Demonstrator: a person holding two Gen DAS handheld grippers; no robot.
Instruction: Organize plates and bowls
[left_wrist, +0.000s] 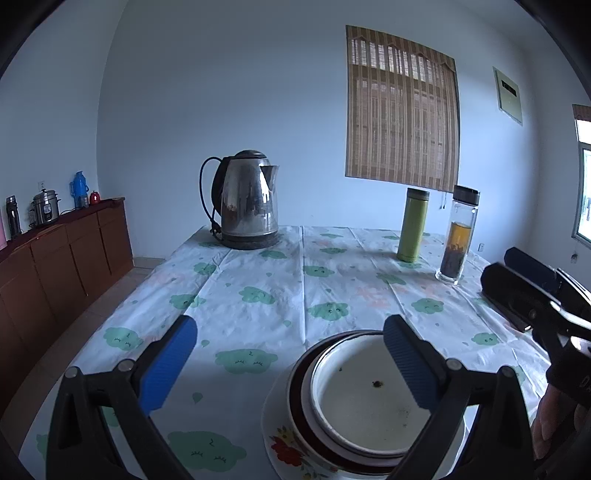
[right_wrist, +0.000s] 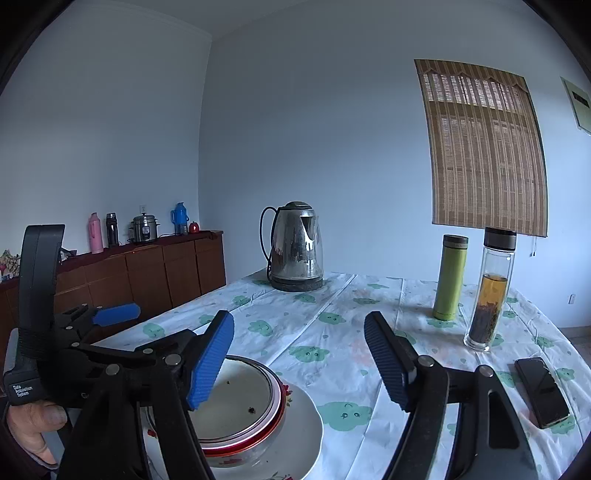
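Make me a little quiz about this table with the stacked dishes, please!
1. True or false: the white bowl sits inside a red-rimmed dish on the flowered plate.
2. Which bottle stands closer to the kettle? A) the green flask B) the glass tea bottle
3. Fill in: the left gripper and the right gripper are both ____ and hold nothing.

Key: 1 true; 2 A; 3 open.
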